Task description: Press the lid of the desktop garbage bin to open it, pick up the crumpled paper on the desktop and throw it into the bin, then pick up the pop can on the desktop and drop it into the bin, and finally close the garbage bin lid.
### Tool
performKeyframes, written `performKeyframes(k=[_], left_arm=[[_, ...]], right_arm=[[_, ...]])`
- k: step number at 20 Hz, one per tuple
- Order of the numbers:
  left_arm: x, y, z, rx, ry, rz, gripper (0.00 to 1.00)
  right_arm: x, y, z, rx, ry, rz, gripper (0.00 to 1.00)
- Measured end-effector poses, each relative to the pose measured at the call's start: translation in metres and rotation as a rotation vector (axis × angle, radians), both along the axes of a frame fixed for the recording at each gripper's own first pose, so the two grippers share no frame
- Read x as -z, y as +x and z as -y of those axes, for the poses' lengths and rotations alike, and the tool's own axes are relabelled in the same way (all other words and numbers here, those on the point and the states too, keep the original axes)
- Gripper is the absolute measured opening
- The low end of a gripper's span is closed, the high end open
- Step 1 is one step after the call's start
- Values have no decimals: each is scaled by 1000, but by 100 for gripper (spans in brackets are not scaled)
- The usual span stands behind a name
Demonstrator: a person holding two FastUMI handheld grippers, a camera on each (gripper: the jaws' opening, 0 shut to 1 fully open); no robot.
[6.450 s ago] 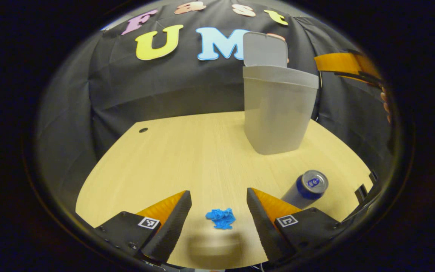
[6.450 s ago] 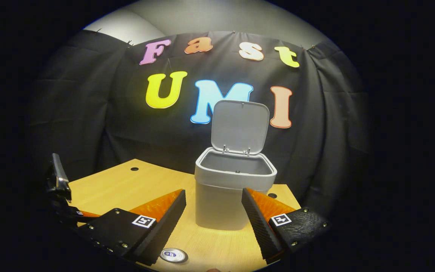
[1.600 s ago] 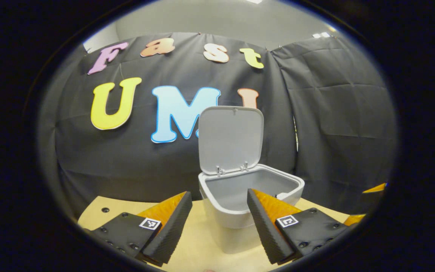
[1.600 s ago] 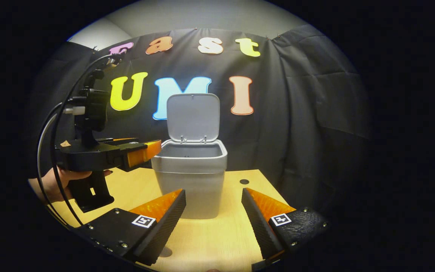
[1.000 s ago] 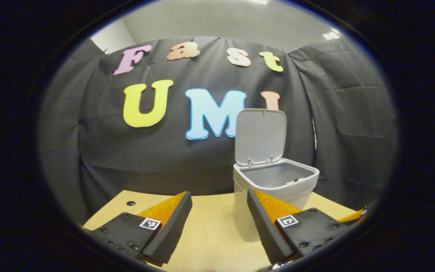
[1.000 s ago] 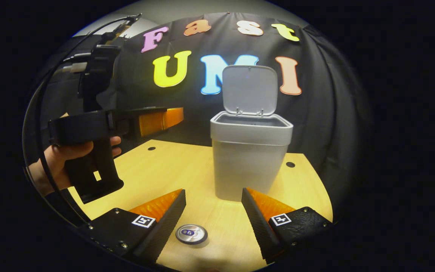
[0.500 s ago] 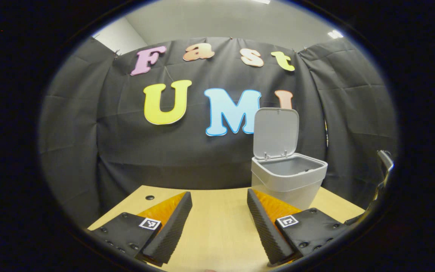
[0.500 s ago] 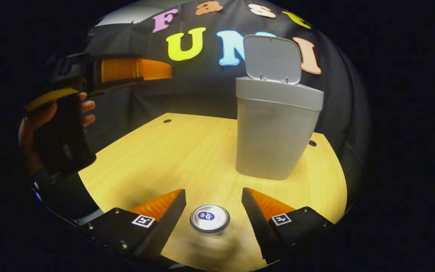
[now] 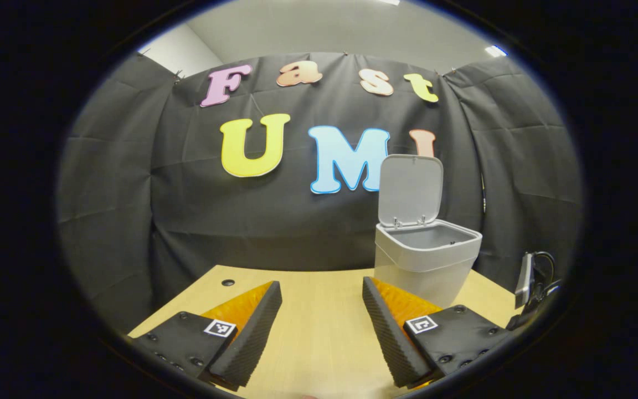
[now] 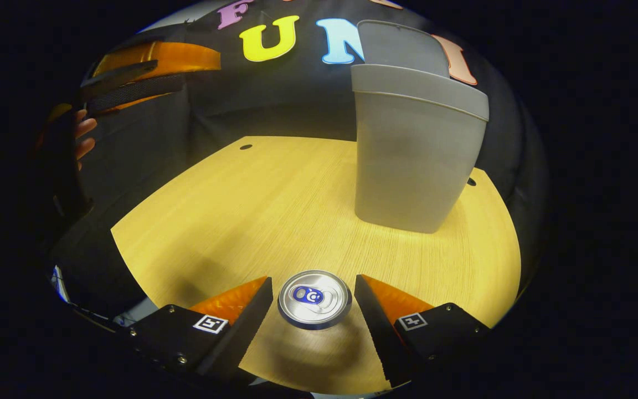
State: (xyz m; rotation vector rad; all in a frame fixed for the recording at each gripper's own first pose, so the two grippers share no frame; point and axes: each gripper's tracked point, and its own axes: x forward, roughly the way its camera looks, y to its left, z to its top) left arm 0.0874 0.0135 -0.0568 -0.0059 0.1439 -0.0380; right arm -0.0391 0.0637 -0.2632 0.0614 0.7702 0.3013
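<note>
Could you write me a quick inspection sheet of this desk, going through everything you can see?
Surface: light wooden desktop with small round holes.
Job's things: grey plastic garbage bin, lid raised; upright silver-topped pop can.
Clutter: nothing seen.
Grippers: right gripper open, fingers either side of the can, not pressing; left gripper open, holding nothing, held by a hand.
Cables: black cable at the desk's right edge.
Surroundings: black cloth booth wall.
</note>
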Motion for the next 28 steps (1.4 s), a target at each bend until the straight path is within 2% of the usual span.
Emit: performKeyframes(k=[4, 5, 6, 7, 8, 14, 21, 24, 28], left_arm=[[1, 1, 2, 1, -3, 0, 96], [0, 2, 2, 2, -4, 1, 96], [0, 3, 2, 2, -4, 2, 96], [1, 3, 3, 3, -6, 2, 97], [1, 3, 4, 4, -8, 2, 97], [3, 4, 6, 5, -13, -2, 98], [3, 6, 6, -7, -23, 4, 98], [2, 7, 9, -8, -26, 7, 98], [0, 8, 11, -10, -23, 12, 98]], right_arm=[[4, -2, 0, -4, -3, -17, 95], [4, -4, 2, -4, -8, -16, 94], [7, -2, 3, -1, -14, -13, 88], [5, -3, 4, -2, -15, -14, 93], [5, -1, 5, -2, -17, -14, 85], [-10, -2, 14, 22, -3, 22, 83], [-84, 26, 41, 94, 59, 180, 83], [-128, 41, 54, 131, 112, 276, 83], [-177, 55, 74, 155, 133, 409, 83]])
